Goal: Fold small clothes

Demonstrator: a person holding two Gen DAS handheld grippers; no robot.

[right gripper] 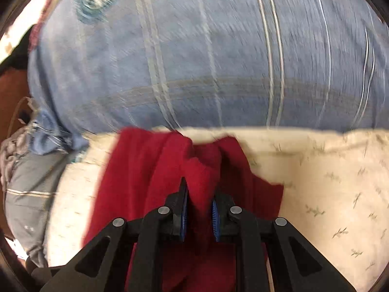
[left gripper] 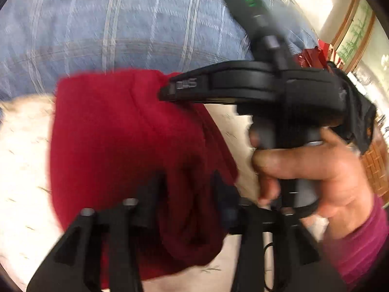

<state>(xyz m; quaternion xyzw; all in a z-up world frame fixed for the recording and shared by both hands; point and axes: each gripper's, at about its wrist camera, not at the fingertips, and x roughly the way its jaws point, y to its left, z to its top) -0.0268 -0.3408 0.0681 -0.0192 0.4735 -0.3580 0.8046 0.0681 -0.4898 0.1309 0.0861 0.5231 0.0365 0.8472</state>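
Note:
A red knitted garment lies bunched on a cream bedsheet. In the blurred left wrist view my left gripper stands over the garment's near edge, its jaws apart with a fold of red cloth between them. My right gripper comes in from the right, held by a person's hand, its tip at the garment's far right corner. In the right wrist view that right gripper is shut on a raised ridge of the red garment, pinched between its blue pads.
A blue plaid cover bulges behind the garment. The cream sheet with a small leaf print runs to the right. Grey cloth lies at the left edge. A magenta sleeve and a framed picture show at the right.

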